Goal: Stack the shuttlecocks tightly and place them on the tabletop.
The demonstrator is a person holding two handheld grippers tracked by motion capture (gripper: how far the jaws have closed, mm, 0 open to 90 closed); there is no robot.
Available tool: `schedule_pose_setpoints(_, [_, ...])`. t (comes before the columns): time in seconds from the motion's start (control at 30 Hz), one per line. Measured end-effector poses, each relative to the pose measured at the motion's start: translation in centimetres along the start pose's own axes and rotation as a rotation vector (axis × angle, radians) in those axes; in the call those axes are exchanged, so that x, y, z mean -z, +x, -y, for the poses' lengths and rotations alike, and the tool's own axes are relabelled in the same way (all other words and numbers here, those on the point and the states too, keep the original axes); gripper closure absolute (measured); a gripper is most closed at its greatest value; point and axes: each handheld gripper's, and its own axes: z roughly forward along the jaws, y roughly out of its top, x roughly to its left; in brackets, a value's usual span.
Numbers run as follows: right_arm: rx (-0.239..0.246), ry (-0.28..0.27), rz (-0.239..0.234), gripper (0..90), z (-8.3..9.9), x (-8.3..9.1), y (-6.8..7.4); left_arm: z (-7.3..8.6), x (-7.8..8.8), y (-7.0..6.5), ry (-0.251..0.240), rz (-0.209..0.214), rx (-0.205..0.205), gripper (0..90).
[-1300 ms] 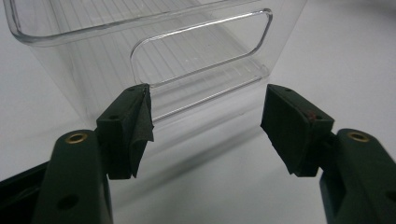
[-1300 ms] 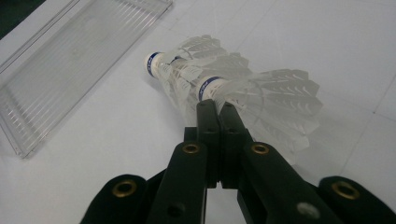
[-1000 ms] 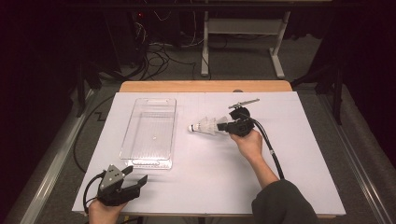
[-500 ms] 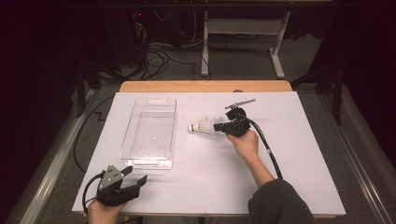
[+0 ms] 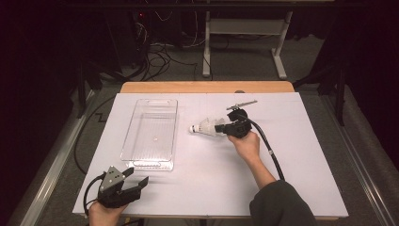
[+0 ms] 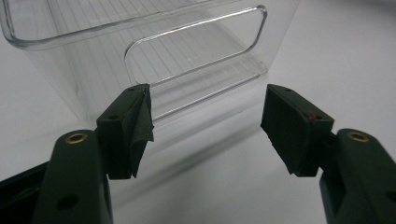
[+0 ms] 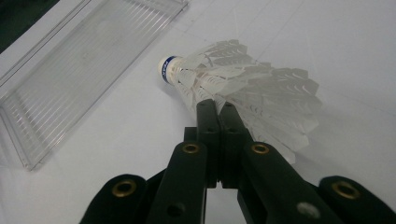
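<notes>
pointing cork-first toward tray [image 5: 149,134], shuttlecock [image 5: 203,127]

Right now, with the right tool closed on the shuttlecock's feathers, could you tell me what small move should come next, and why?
Probably carry the shuttlecock a little leftward, towards the clear tray. The right tool is shut on its feather skirt, its cork points at the tray, and the tray lies open just beside it. The left tool rests open at the tray's near end, out of the way.
</notes>
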Motion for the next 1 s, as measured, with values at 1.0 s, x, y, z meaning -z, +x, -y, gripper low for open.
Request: schedule_pose_setpoints(1.0, [-0.029, 0.001, 0.03, 74.8, 0.18, -0.19, -0.55, 0.0, 0.06, 0.01, -0.003, -0.001, 0.001, 34.7])
